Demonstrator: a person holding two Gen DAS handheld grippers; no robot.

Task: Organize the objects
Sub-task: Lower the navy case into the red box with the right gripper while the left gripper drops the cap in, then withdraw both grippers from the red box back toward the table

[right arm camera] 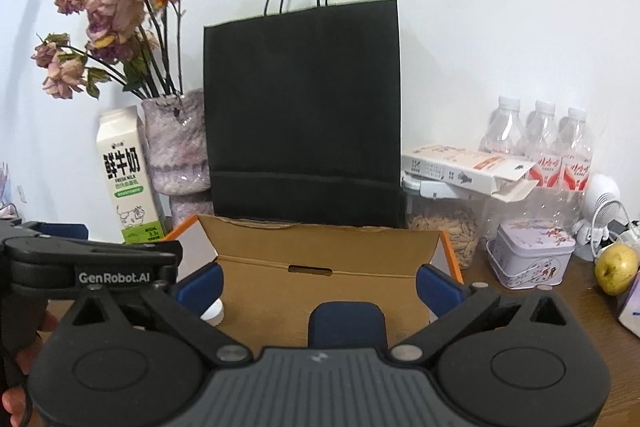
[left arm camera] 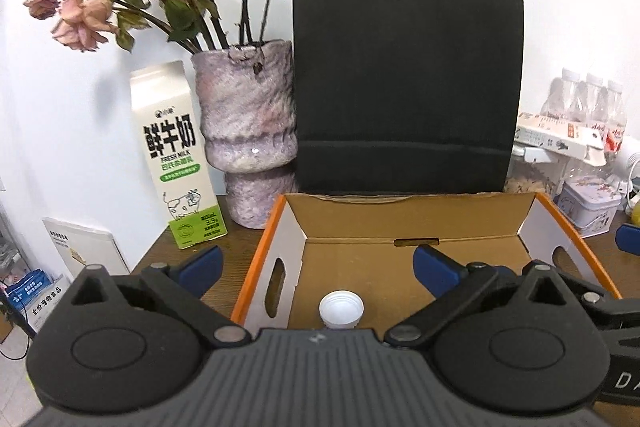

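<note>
An open cardboard box (left arm camera: 400,223) with orange edges sits on the wooden table; it also shows in the right wrist view (right arm camera: 320,247). A white bottle cap (left arm camera: 341,309) stands inside it near the front; in the right wrist view only its edge (right arm camera: 213,311) shows. My left gripper (left arm camera: 318,265) is open, its blue pads (left arm camera: 434,267) wide apart above the box's front. My right gripper (right arm camera: 318,285) is open and empty over the box. A blue object (right arm camera: 347,323) lies below it inside the box.
A black paper bag (left arm camera: 406,79) stands behind the box. A milk carton (left arm camera: 176,155) and a vase of dried roses (left arm camera: 250,131) stand at the left. Water bottles (right arm camera: 540,139), a tin (right arm camera: 530,253), a jar of nuts (right arm camera: 448,235) and a pear (right arm camera: 616,267) crowd the right.
</note>
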